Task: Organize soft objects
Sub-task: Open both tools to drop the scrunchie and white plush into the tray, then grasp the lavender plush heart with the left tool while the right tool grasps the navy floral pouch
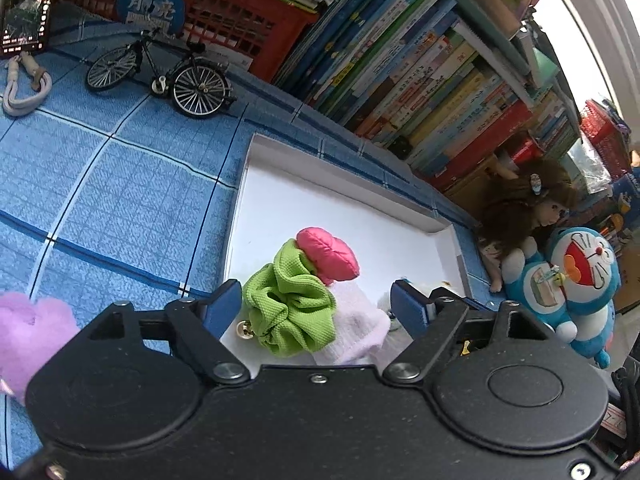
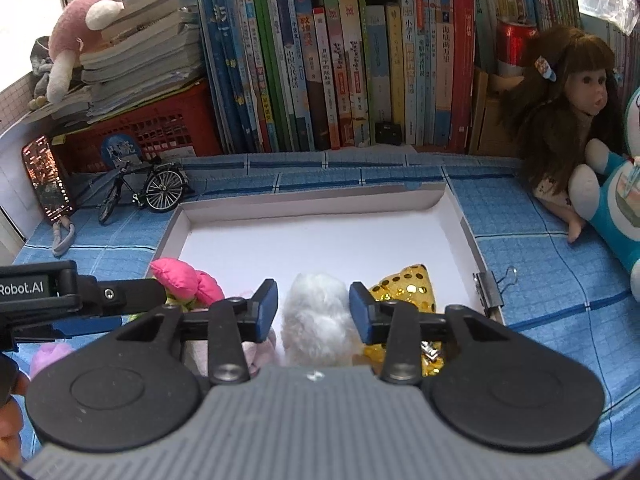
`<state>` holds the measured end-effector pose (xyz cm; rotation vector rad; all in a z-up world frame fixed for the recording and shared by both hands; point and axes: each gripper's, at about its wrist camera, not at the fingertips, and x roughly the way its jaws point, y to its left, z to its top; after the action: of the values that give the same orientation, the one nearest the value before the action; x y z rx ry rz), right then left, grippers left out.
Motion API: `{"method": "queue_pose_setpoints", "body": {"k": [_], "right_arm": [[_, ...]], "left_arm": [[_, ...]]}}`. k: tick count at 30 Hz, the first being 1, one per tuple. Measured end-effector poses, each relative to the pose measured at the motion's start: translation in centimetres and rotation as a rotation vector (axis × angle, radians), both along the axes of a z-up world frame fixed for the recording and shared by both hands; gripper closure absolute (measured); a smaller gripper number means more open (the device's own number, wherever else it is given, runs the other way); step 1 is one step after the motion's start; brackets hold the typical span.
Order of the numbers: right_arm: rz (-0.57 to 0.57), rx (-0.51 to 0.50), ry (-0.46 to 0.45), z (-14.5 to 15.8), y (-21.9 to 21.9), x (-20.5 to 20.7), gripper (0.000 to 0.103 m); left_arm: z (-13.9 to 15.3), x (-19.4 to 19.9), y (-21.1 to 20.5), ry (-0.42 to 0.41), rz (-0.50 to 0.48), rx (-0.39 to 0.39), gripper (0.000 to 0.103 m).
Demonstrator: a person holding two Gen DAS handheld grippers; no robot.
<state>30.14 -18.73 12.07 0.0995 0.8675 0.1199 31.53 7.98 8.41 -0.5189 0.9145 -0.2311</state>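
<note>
A shallow white box (image 1: 320, 200) lies on the blue checked cloth. In its near corner a green scrunchie (image 1: 290, 308) rests against a pink puffy piece (image 1: 328, 254) and a pale pink cloth (image 1: 356, 324). My left gripper (image 1: 316, 304) stands open around them, pads clear of the fabric. In the right wrist view a white fluffy ball (image 2: 316, 316) sits in the box (image 2: 312, 202) between the blue pads of my right gripper (image 2: 314, 308), which is open and barely apart from it. A gold sequined piece (image 2: 408, 288) lies just to its right. A purple fluffy item (image 1: 28, 332) lies outside the box, at left.
A model bicycle (image 1: 160, 72), a phone (image 1: 28, 4) and a red basket (image 1: 224, 20) stand at the back left. Rows of books (image 2: 352, 72) line the back. A doll (image 2: 572, 120) and a blue plush (image 1: 572, 280) sit right of the box. A binder clip (image 2: 490, 288) grips its right wall.
</note>
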Motion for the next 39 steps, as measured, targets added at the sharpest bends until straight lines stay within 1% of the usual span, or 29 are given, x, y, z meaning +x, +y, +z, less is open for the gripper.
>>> {"method": "queue_pose_setpoints", "body": {"k": [3,7,13,19,23,27,30,35,39], "right_arm": [[0.006,0.003,-0.019,0.7,-0.1,-0.7,0.044],[0.018,0.000,-0.047,1.4,-0.3,-1.8,0.043],[0.048,-0.011,-0.088,2.5,-0.4,-3.9,0.041],[0.088,-0.016,-0.144,3.7,-0.5,-6.5,0.038],[0.121,-0.031,-0.186,4.3,-0.5,-8.5,0.037],[0.152,-0.019,-0.211,4.6,-0.9,-10.4,0.035],[0.174,-0.031,-0.238,4.7,-1.0,-11.9,0.034],[0.214,-0.043,-0.288,4.8,-1.0,-14.3,0.031],[0.243,-0.064,-0.322,4.4,-0.9,-16.0,0.030]], "left_arm": [[0.8,-0.9,0.1,-0.028,-0.004,0.008,0.021],[1.8,-2.4,0.0,-0.072,-0.007,0.047,0.021],[3.2,-4.8,0.5,-0.132,0.009,0.053,0.021],[4.0,-7.7,1.1,-0.194,0.026,0.061,0.020],[4.1,-9.8,1.5,-0.226,0.030,0.065,0.020],[4.3,-12.2,2.2,-0.275,0.033,0.079,0.020],[4.1,-13.8,2.9,-0.308,0.047,0.086,0.020],[3.7,-16.9,4.2,-0.390,0.079,0.133,0.019],[3.1,-19.4,4.9,-0.456,0.112,0.178,0.016]]}}
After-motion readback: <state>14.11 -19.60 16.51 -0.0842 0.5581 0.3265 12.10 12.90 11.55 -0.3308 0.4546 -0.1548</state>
